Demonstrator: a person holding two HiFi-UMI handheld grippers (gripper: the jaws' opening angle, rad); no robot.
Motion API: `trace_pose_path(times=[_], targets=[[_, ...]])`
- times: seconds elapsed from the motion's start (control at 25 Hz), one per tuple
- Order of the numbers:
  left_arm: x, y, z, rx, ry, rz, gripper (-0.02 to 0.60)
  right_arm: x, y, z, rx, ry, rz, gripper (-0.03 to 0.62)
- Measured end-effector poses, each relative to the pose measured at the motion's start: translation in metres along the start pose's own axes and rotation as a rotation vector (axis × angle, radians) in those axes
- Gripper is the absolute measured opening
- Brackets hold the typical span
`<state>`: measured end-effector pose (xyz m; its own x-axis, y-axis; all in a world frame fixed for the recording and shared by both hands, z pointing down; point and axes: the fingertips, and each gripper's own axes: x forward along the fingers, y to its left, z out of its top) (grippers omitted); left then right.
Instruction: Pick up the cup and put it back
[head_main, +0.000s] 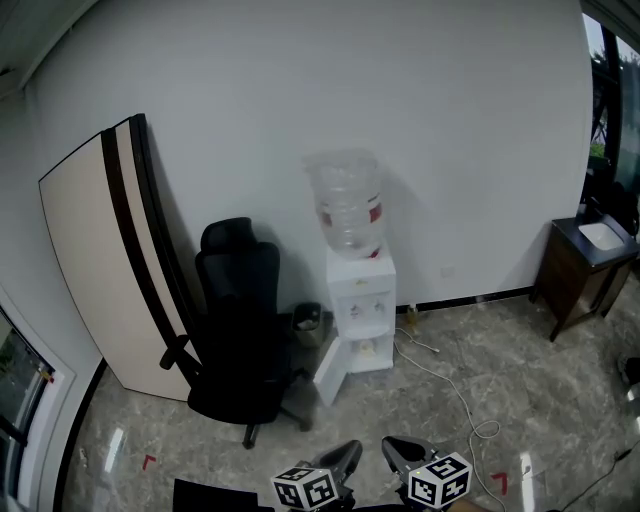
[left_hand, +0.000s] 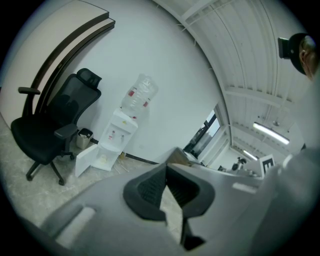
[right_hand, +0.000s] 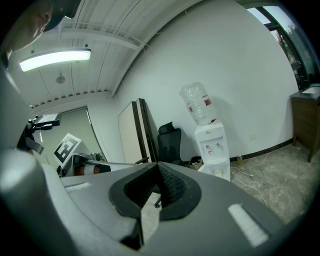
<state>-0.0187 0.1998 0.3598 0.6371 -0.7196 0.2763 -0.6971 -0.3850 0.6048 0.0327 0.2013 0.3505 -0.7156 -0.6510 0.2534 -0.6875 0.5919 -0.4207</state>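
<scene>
**A:** Head view?
**B:** Left gripper (head_main: 345, 455) and right gripper (head_main: 400, 452) sit side by side at the bottom edge. They point towards a water dispenser (head_main: 360, 310) against the wall, with an office chair (head_main: 238, 320) to its left. I cannot make out the cup.

**A:** Left gripper view?
**B:** Jaws together at the tips, nothing between them. Chair and dispenser stand on the floor beyond, at left.

**A:** Right gripper view?
**B:** Jaws together, nothing held. A leaning board (right_hand: 131, 132) stands left of the chair. No cup discernible in either gripper view.
</scene>
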Motion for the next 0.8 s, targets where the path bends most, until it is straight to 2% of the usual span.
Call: trace_pose_path(times=[0.8], targets=[[-0.0006, 0.0014, 0.0022, -0.011, -0.007, 0.012, 0.005, 0.0023, 0.0017, 0.0004, -0.010, 0.021, 0.016, 0.008]])
